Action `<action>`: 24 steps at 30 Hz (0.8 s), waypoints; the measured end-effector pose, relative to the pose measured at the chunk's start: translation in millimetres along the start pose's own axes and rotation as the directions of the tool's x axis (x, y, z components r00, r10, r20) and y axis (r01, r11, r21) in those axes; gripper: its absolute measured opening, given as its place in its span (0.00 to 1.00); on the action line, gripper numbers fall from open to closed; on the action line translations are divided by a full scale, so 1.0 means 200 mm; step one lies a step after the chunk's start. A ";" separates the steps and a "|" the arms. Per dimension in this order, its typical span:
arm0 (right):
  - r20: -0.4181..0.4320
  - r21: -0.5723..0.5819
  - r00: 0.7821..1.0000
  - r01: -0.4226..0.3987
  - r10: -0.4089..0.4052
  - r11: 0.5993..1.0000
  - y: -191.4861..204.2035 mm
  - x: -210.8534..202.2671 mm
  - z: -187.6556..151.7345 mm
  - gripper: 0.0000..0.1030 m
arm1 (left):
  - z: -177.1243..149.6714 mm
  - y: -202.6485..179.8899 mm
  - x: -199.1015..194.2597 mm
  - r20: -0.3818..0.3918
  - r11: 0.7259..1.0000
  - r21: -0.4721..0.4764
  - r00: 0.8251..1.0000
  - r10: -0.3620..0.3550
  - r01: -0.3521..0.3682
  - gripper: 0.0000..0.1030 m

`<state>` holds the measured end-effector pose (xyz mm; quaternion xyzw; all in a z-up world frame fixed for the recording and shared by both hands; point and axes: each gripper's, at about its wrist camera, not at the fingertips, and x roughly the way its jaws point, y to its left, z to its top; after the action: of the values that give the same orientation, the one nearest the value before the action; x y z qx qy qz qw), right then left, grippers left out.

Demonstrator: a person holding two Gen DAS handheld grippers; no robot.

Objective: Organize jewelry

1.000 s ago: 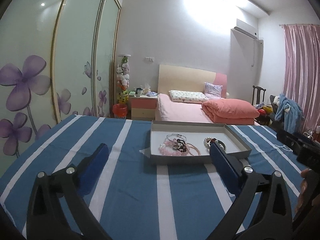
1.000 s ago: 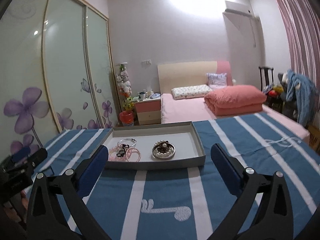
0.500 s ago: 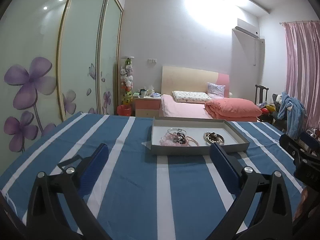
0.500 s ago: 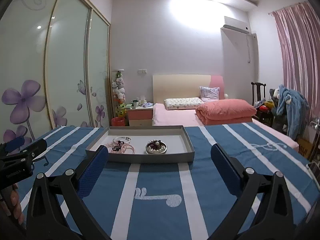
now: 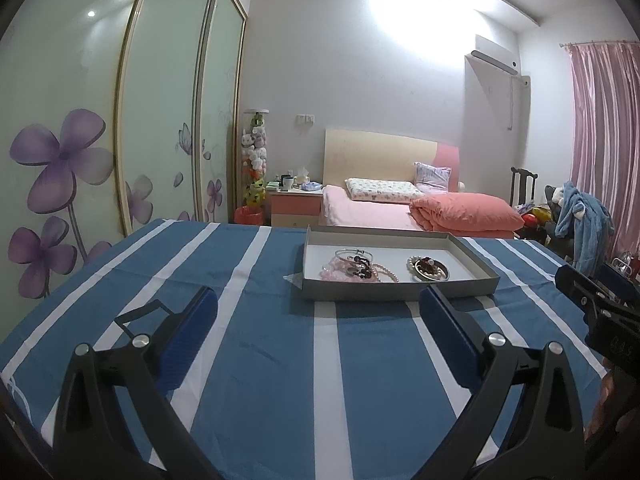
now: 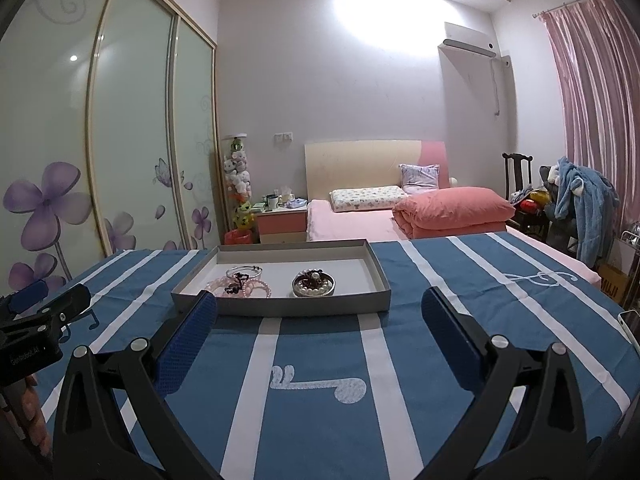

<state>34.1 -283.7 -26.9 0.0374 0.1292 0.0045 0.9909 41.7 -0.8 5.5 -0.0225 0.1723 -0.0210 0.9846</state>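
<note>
Two grippers hang over the striped cloth (image 6: pixel 320 420), both spread wide and holding nothing: the left gripper (image 5: pixel 318 320) and the right gripper (image 6: pixel 320 320). Ahead of them lies the grey tray (image 6: pixel 280 306) (shallow, open). In it sit a pink bead tangle (image 6: pixel 240 286), a small dish (image 6: pixel 313 285) of what look like pearls, and a silver bangle (image 6: pixel 244 270).

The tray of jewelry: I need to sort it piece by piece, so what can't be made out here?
- Pink bead pile, both views: strands overlap and are too small to count.
- Round dish: its beads are too small to tell apart.
- Tray floor, left wrist view: its near wall hides the front strip.
</note>
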 end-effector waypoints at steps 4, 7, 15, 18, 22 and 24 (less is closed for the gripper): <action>-0.001 0.001 1.000 -0.001 0.001 1.000 0.00 0.00 0.00 0.98 | -0.02 0.01 0.00 -0.008 1.000 -0.005 1.000 -0.004 0.004 0.96; -0.001 0.000 1.000 0.000 0.000 1.000 0.00 0.00 0.00 0.98 | -0.01 0.01 0.00 -0.008 1.000 -0.005 1.000 -0.004 0.004 0.96; -0.009 0.002 1.000 -0.003 0.003 1.000 0.01 0.00 -0.01 0.98 | -0.01 0.01 0.00 -0.007 1.000 -0.004 1.000 -0.002 0.002 0.96; -0.009 0.003 1.000 -0.003 0.003 1.000 0.01 0.00 -0.01 0.98 | -0.01 0.01 0.00 -0.007 1.000 -0.004 1.000 -0.002 0.002 0.96; -0.010 0.003 1.000 -0.003 0.003 1.000 0.01 0.00 -0.01 0.98 | -0.01 0.01 0.00 -0.007 1.000 -0.002 1.000 -0.002 0.002 0.96; -0.010 0.004 1.000 -0.004 0.004 1.000 0.01 0.00 -0.02 0.98 | -0.01 0.01 0.00 -0.009 1.000 -0.003 1.000 -0.004 0.004 0.96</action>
<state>33.6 -281.3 -29.8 0.0395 0.1343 0.0062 0.9901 42.0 0.2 4.1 -0.0245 0.1765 -0.0229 0.9837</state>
